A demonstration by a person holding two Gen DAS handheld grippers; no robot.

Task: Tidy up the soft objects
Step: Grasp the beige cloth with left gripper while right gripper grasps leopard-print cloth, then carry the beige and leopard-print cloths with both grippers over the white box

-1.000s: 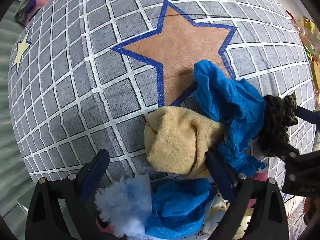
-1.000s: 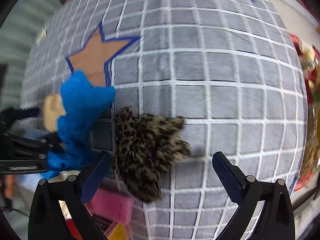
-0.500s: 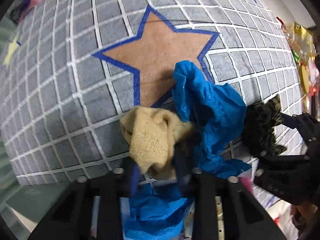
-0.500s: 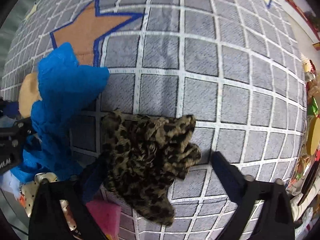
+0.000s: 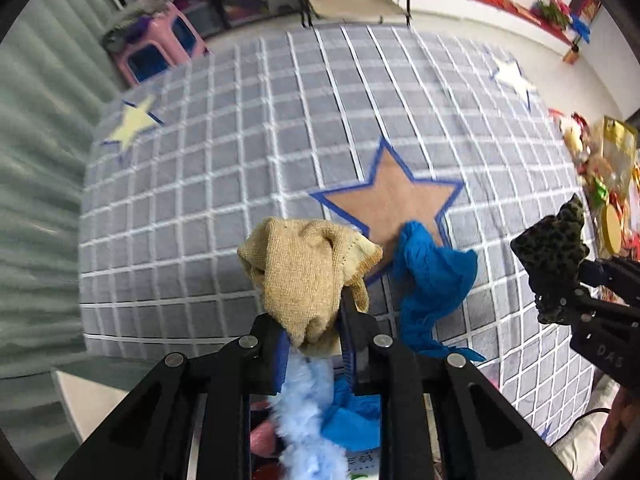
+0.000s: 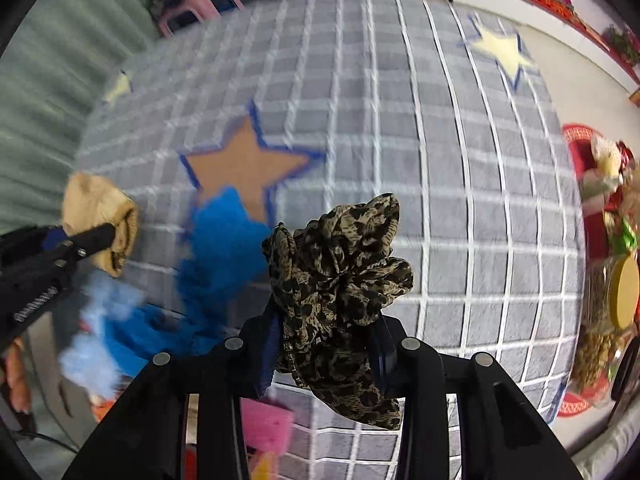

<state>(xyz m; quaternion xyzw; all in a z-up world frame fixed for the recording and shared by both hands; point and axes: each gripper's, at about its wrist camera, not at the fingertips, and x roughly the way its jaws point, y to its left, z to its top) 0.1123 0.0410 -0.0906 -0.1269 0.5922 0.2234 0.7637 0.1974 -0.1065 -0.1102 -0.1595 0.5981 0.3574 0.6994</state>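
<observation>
My left gripper (image 5: 314,318) is closing, its pads pressed on a tan knitted cloth (image 5: 304,268) that hangs lifted above the grey checked rug (image 5: 224,184). My right gripper (image 6: 326,332) is closing too, with a bunched leopard-print cloth (image 6: 340,264) squeezed between its pads and raised off the rug. Between the two lies a crumpled blue cloth (image 5: 432,276), partly over the brown star. In the right wrist view the tan cloth (image 6: 96,208) shows at far left, and in the left wrist view the leopard-print cloth (image 5: 556,248) shows at far right.
A light blue fluffy piece (image 5: 308,396) and more blue fabric lie under my left gripper. A pink item (image 6: 266,420) sits below my right gripper. A pink stool (image 5: 156,52) stands beyond the rug's far left corner. Colourful clutter (image 6: 608,240) lines the right edge.
Both grippers went from wide open to closed on their cloths, then rose. The tan cloth and the leopard-print cloth left the rug. The blue cloth stayed down.
</observation>
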